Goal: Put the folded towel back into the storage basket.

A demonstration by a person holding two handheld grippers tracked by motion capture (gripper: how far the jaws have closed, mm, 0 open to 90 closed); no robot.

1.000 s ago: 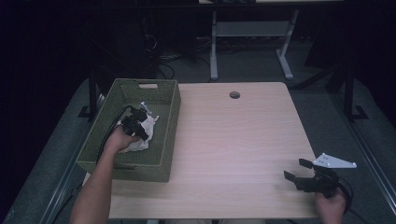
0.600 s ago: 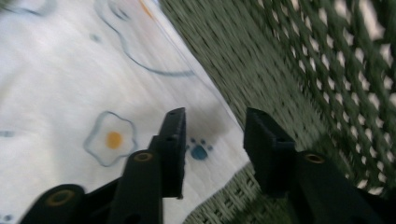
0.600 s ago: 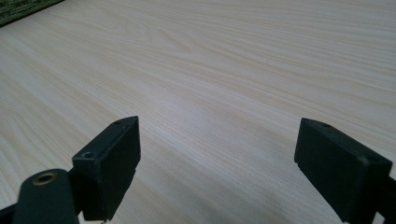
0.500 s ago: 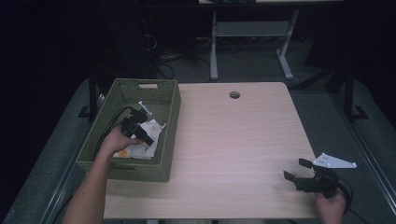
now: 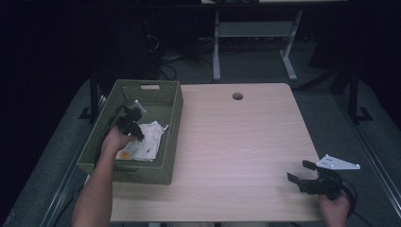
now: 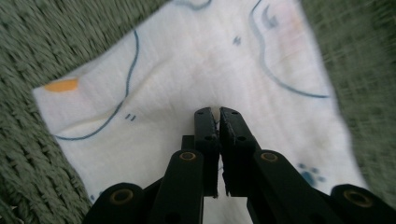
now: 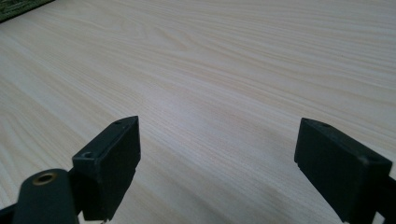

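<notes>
A green woven basket [image 5: 176, 118] stands on the left part of the wooden table [image 5: 236, 142]. Inside it lies a white cloth [image 5: 149, 139] with blue line drawings and an orange spot. My left gripper [image 5: 135, 130] reaches down into the basket. In the left gripper view its jaws stand shut, and the left gripper [image 6: 218, 111] pinches a fold of the cloth [image 6: 187, 60] against the basket floor [image 6: 28, 140]. My right gripper [image 5: 299, 171] rests open near the table's front right corner. Nothing but bare tabletop [image 7: 210, 56] lies between the jaws of the right gripper [image 7: 217, 140].
A round cable hole [image 5: 237, 96] sits at the back middle of the table. Beyond the table stands a white metal frame [image 5: 255, 33] on a dark floor. A corner of the basket [image 7: 18, 7] shows at the top left of the right gripper view.
My left hand has shifted slightly left and toward me inside the basket, and the cloth has moved with it. The right gripper has stayed put.
</notes>
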